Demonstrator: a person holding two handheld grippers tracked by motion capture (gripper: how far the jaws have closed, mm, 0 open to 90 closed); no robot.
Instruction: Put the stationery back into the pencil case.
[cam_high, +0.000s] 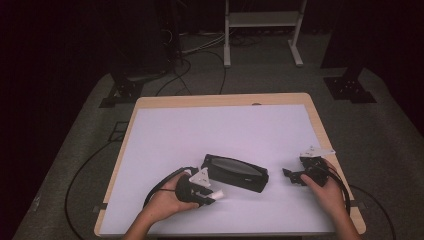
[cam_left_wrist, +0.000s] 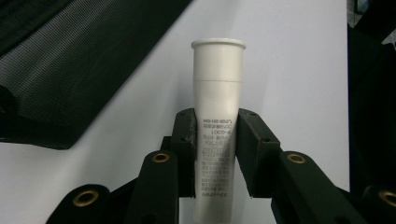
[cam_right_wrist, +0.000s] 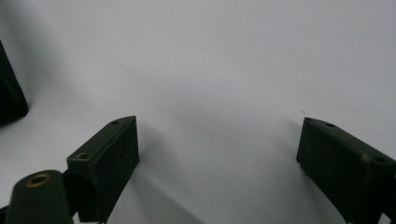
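White plastic tube (cam_left_wrist: 217, 126) pinched low in my left gripper (cam_left_wrist: 215, 154); could tip/slip approaching mesh pouch (cam_high: 235, 173). Right gripper (cam_right_wrist: 219, 158) wide, empty.

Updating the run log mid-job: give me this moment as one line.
left gripper: shut on white tube | right gripper: open, holding nothing, over the table | black mesh pouch: between both grippers

Smooth matt white plastic tube (cam_left_wrist: 218, 121); black mesh-fabric pouch (cam_high: 234, 173).
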